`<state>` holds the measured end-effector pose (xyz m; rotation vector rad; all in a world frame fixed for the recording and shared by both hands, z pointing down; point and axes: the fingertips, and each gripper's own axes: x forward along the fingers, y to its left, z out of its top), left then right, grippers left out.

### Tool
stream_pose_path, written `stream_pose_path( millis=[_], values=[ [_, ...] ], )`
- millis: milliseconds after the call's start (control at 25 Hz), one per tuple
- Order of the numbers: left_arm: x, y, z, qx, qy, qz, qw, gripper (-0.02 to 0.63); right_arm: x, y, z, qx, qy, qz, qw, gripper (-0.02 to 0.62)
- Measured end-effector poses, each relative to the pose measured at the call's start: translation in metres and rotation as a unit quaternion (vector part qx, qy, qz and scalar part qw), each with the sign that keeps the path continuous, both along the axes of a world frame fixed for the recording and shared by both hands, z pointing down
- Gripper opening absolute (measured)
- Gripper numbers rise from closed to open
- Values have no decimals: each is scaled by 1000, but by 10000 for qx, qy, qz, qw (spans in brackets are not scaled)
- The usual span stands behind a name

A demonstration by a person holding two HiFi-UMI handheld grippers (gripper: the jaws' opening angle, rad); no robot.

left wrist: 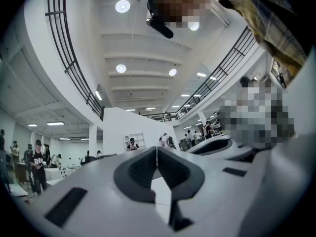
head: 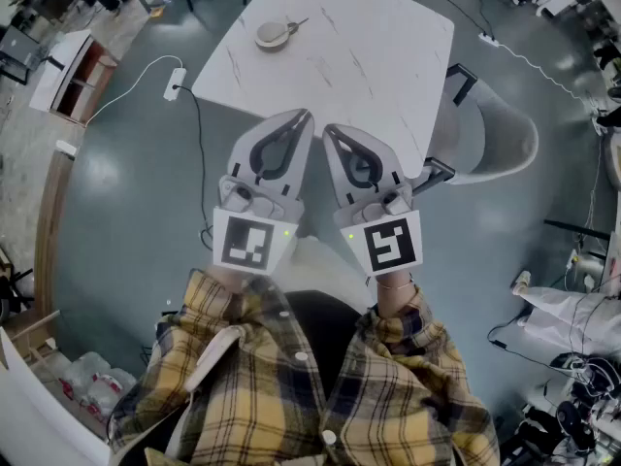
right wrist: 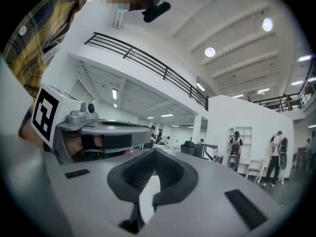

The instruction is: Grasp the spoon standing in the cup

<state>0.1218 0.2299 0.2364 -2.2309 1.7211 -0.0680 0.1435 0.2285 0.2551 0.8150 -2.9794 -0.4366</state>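
Observation:
A beige cup (head: 273, 35) stands near the far left corner of the white marble table (head: 369, 56), and a spoon (head: 295, 25) leans out of it to the right. Side by side over the table's near edge, well short of the cup, are my left gripper (head: 308, 115) and right gripper (head: 328, 128). Both are shut with nothing between the jaws. The left gripper view shows its tips (left wrist: 157, 149) meeting, aimed out over the hall. In the right gripper view the jaws (right wrist: 154, 150) are likewise closed. Neither gripper view shows the cup.
A grey chair (head: 495, 134) stands at the table's right side. On the floor to the left lie a power strip (head: 175, 83) and its cable. Water bottles (head: 82, 382) sit at the lower left. Cables and gear crowd the right edge. People stand far off in the hall (right wrist: 274, 157).

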Motion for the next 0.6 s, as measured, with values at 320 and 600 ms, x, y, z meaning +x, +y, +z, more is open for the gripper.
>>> stream_pose_path(
  millis=[320,600],
  values=[
    [-1,1,2,-18,-20,-43,10000,21,2,1,0,10,-35,5,10000,15],
    [1,5,0,5,24,-45,10000,21,1,6,-2,2,-78,-26,10000,15]
  ],
)
